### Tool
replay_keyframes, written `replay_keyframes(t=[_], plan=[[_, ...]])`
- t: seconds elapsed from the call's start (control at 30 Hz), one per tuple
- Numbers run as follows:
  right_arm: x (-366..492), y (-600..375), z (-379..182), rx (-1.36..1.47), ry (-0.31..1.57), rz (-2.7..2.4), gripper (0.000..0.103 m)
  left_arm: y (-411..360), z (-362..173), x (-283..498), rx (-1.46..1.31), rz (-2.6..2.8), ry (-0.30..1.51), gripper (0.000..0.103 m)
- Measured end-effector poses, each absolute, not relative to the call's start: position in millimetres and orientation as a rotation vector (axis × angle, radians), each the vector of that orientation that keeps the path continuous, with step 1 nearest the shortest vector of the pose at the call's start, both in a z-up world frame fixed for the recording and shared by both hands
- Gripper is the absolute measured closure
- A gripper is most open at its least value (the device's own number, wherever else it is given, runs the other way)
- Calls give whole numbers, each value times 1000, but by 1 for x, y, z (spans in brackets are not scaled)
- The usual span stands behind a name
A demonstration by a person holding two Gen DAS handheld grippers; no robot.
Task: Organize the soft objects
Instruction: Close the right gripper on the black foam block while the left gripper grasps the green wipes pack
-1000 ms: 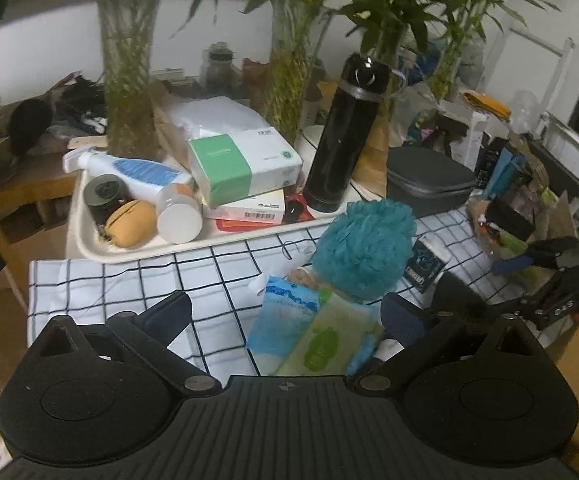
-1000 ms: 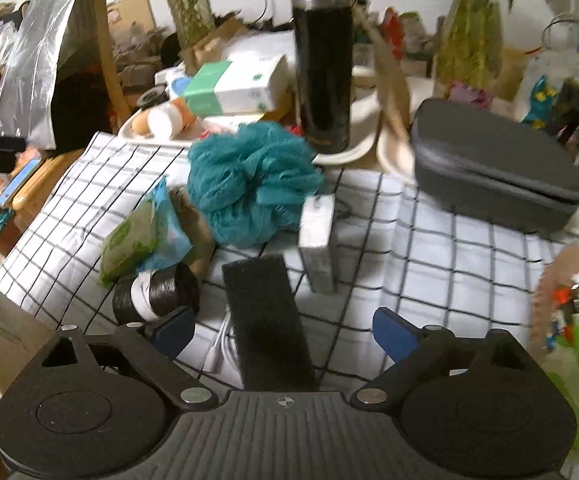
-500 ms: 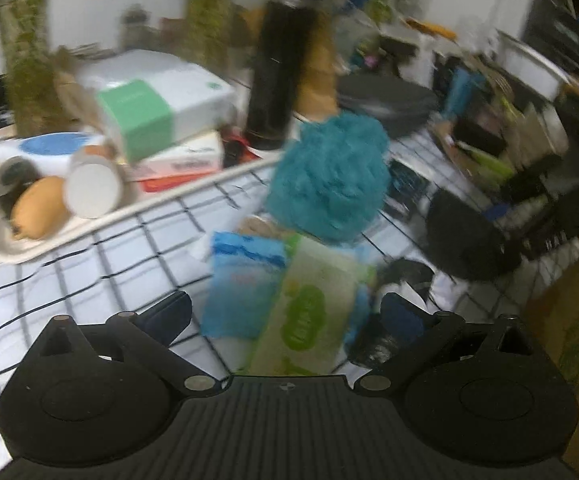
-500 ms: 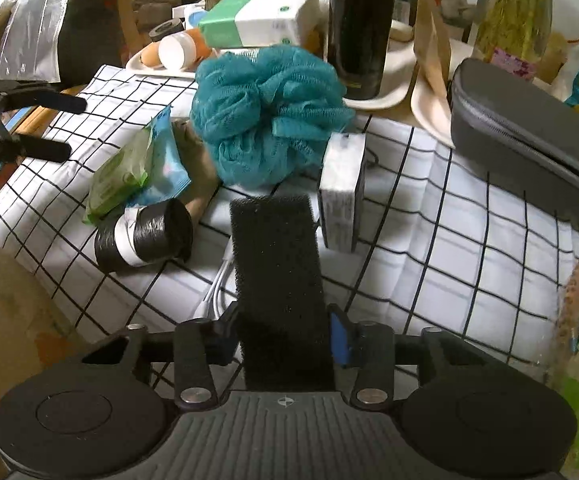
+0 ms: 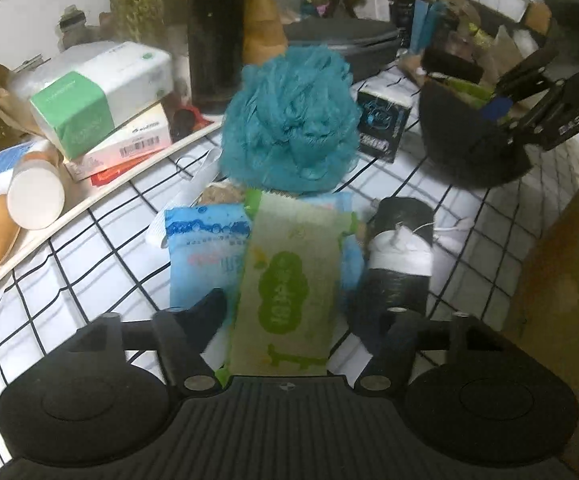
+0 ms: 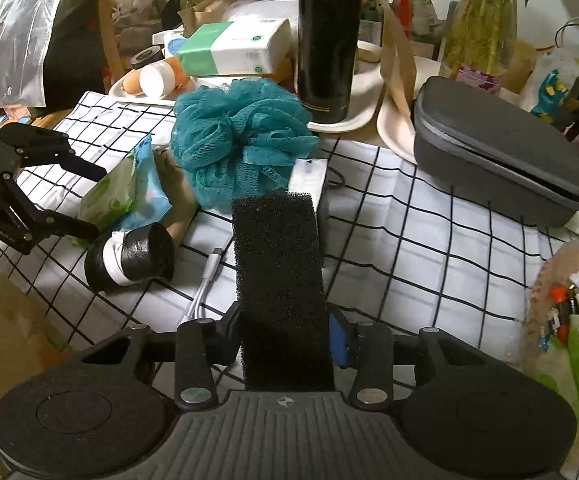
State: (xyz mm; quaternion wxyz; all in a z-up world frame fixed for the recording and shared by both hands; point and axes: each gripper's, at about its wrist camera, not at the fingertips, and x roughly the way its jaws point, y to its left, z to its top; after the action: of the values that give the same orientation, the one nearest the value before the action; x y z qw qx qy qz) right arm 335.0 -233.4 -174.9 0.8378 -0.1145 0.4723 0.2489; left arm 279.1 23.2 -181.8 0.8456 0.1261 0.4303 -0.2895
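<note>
Checked white cloth (image 6: 389, 240) covers the table, and the soft things lie in one cluster on it. Furthest left in the right wrist view is the left gripper (image 5: 285, 312), its jaws closing around two flat packs: one green wipes pack (image 5: 289, 280) lying on top of one blue pack (image 5: 197, 248). From its own camera the green pack runs up between the fingers, but whether the pads already press on it cannot be told. Just right of the packs lies one black roll with a white band (image 6: 133, 256), touching them. Behind these sits one teal mesh bath puff (image 6: 237, 140), with one small box (image 6: 309, 180) against its right side. One white cable (image 6: 205, 288) trails beside the roll. Next comes the right gripper (image 6: 285, 340), clamped narrow on one black foam block (image 6: 279, 272), which sticks forward from its jaws. Far right rests one grey zip case (image 6: 489, 148). At the back stand one black flask (image 6: 329, 40) and one green-and-white tissue pack (image 6: 233, 46).
</note>
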Motion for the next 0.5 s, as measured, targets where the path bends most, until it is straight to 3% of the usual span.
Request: replay_keyframes(t=[0.13,0.5], plan=[[336,-240,-176,-227,1000,508,58,21,-181,277,286,-593,905,54],[335,-250,-172,-204,985,444,58,24,-174,278,280,-506,948,55]])
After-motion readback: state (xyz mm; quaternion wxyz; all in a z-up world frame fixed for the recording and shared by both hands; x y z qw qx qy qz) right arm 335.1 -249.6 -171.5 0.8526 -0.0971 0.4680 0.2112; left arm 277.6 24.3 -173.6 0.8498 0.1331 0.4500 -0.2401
